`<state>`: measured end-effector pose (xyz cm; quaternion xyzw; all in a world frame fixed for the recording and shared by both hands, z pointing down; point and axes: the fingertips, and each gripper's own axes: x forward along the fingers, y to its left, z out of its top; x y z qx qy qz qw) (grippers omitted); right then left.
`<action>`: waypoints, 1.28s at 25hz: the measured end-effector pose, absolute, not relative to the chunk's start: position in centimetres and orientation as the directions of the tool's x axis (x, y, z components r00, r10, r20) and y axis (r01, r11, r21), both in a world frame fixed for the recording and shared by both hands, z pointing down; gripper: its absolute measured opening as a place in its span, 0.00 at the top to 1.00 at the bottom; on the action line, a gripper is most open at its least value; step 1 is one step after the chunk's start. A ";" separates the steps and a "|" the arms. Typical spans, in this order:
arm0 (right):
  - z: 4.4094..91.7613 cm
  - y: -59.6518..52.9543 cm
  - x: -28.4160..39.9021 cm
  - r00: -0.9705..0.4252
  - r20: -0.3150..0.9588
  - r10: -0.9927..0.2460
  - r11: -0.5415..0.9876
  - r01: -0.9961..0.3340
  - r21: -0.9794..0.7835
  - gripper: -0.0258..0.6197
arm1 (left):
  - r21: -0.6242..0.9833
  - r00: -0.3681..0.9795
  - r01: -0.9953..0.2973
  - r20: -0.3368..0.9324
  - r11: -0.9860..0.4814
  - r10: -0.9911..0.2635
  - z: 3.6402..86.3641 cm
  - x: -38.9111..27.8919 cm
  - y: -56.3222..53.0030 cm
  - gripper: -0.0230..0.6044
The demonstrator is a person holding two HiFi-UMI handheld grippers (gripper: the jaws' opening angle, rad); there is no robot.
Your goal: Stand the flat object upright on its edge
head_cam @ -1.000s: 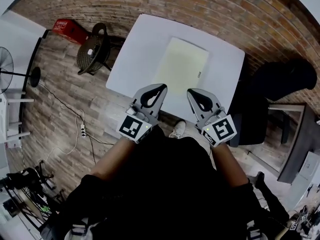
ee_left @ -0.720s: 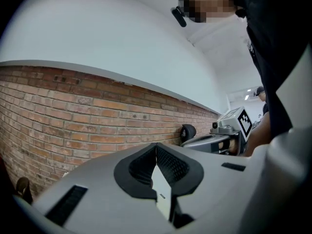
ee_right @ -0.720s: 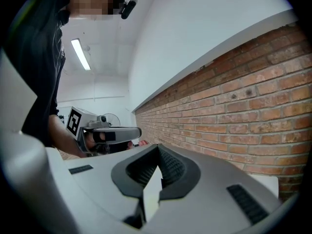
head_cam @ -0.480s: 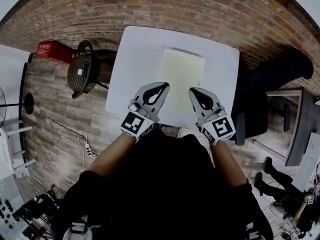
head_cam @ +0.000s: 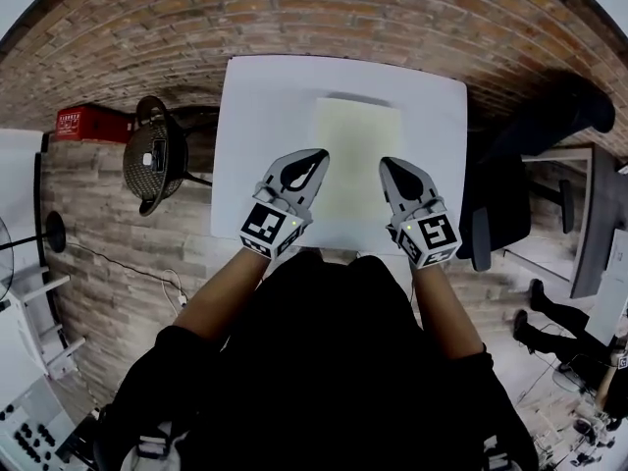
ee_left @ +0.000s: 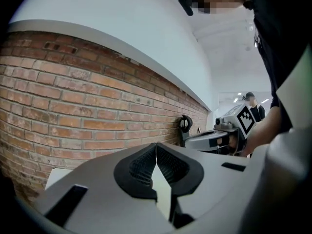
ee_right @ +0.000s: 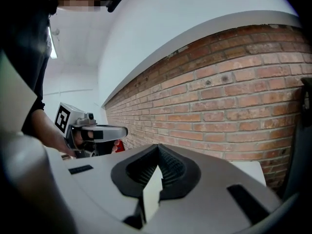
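White table (head_cam: 265, 116): pale yellow flat object (head_cam: 358, 135) lies flat on it, between the two claws and reaching out ahead of them. Left gripper (head_cam: 319, 153): jaws closed, empty, tip over the object's left edge. Right gripper (head_cam: 386, 163): jaws closed, empty, tip over its right side. Contact not discernible.

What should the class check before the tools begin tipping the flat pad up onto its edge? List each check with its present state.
1. Pad lying flat on the table: ok.
2. Left tool shut, nothing between its jaws: ok.
3. Right tool shut, nothing between its jaws: ok.
4. One tool near each side edge of the pad: ok.
5. Tools touching the pad: cannot tell.
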<state>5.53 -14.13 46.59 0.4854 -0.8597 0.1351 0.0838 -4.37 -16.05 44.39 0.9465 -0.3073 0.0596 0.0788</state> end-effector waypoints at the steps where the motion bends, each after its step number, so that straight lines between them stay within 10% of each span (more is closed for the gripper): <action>1: 47.0 -14.4 5.6 -0.504 0.284 -0.816 0.480 -0.864 -0.153 0.95 | 0.122 0.805 -0.590 0.174 -0.798 -0.568 45.0 -4.5 -16.6 0.93; 21: 57.2 -21.1 8.6 -0.364 0.493 -0.790 0.311 -0.931 -0.190 0.91 | 0.312 0.772 -0.617 0.420 -0.723 -0.478 56.8 -4.4 -24.4 0.92; 32: 63.6 -24.1 11.7 -0.309 0.620 -0.721 0.173 -0.947 -0.270 0.75 | 0.362 0.694 -0.689 0.579 -0.628 -0.428 63.2 -4.2 -27.6 0.71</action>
